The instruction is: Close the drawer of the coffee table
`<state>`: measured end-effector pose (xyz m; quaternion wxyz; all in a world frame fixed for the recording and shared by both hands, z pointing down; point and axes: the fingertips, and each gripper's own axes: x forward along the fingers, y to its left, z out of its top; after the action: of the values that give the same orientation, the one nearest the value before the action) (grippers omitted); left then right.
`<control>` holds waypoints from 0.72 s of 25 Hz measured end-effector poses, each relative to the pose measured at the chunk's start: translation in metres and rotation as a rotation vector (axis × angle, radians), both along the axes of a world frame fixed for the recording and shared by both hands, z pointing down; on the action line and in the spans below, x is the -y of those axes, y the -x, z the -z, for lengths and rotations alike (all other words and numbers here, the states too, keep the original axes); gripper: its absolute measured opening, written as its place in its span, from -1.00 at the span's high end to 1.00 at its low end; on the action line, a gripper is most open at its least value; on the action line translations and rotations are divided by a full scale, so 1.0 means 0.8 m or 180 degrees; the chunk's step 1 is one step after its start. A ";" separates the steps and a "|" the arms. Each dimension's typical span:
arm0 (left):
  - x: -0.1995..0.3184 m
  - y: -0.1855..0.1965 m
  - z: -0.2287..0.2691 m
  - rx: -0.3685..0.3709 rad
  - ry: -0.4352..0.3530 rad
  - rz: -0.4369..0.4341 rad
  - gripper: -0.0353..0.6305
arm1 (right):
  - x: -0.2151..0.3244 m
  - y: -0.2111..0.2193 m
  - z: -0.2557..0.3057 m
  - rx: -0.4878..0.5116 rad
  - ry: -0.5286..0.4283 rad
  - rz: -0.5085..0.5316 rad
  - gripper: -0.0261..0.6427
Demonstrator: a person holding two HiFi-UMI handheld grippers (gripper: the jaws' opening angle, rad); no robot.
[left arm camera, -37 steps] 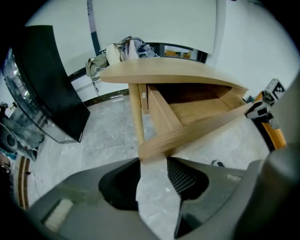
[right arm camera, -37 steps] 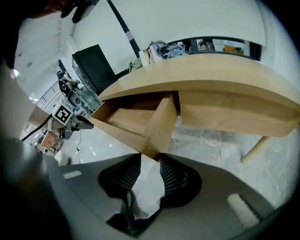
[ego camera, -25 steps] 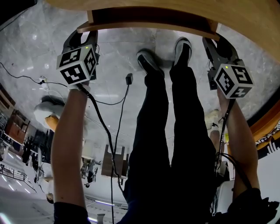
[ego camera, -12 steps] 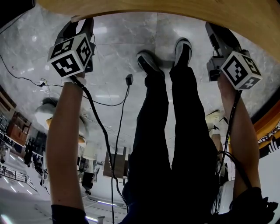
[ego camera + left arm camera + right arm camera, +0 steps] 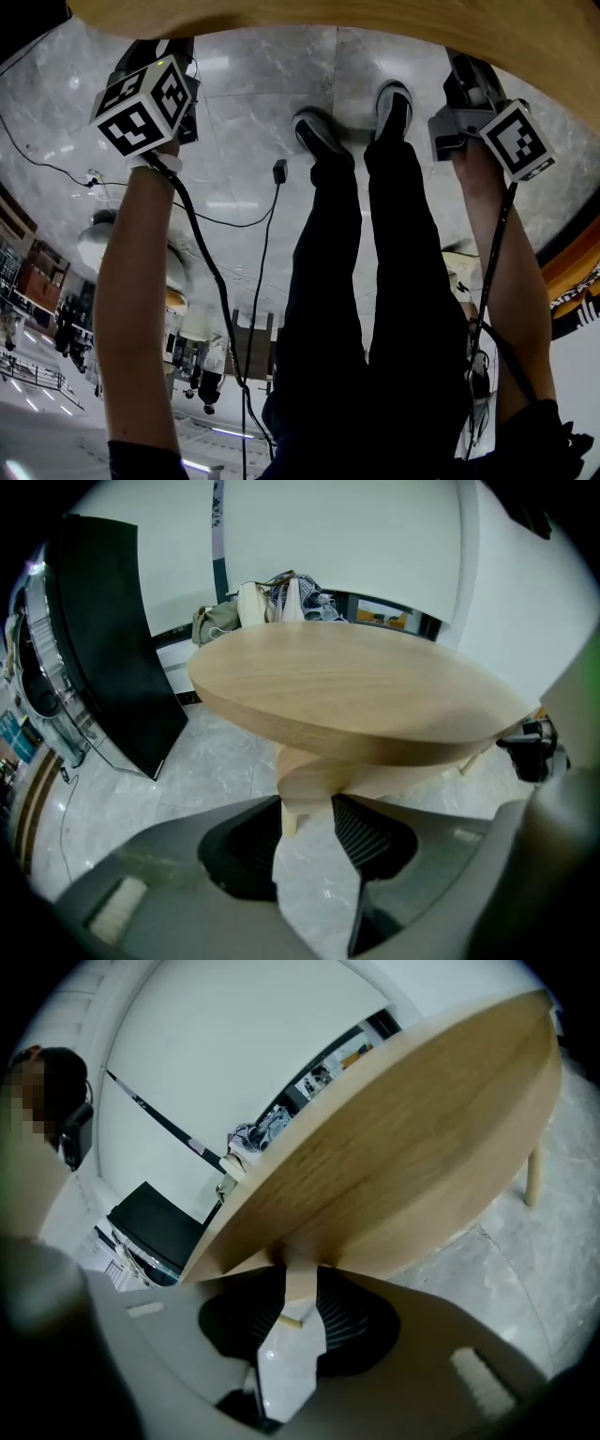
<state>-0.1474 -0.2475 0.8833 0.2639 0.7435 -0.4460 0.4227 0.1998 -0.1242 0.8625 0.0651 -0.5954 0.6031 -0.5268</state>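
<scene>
Hovering by the table point(image 5: 394, 28) at 12 o'clock, left gripper point(image 5: 167, 47) is gaping spread; right gripper point(image 5: 464, 70), jaws just narrowing, is framing a leg point(image 5: 300, 1283) unpinched.

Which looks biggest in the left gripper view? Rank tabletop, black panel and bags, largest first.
1. tabletop
2. black panel
3. bags
This is size as it looks only: the bags lie farthest back, behind the tabletop, so their true size against the others is unsure.

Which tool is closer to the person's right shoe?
Right. The right tool hovers just outside the right shoe, up at the coffee table rim; the left tool is past the left shoe, farther off.
</scene>
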 end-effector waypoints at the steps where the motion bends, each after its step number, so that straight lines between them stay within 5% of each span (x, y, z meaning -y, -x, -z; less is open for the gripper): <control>1: 0.001 -0.004 0.004 -0.0001 -0.0015 -0.0004 0.35 | 0.002 -0.001 0.005 0.0032 -0.0050 0.0012 0.61; 7: 0.008 -0.001 0.002 -0.0006 -0.0013 0.0021 0.35 | 0.006 -0.001 0.002 0.0072 0.0010 -0.0009 0.61; 18: -0.011 0.012 -0.001 0.0058 0.0109 0.0088 0.35 | -0.018 0.031 0.013 -0.0096 0.0189 0.0488 0.60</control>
<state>-0.1574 -0.2388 0.8840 0.2784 0.7287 -0.4513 0.4334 0.1749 -0.1101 0.8522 -0.0022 -0.5570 0.6319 -0.5389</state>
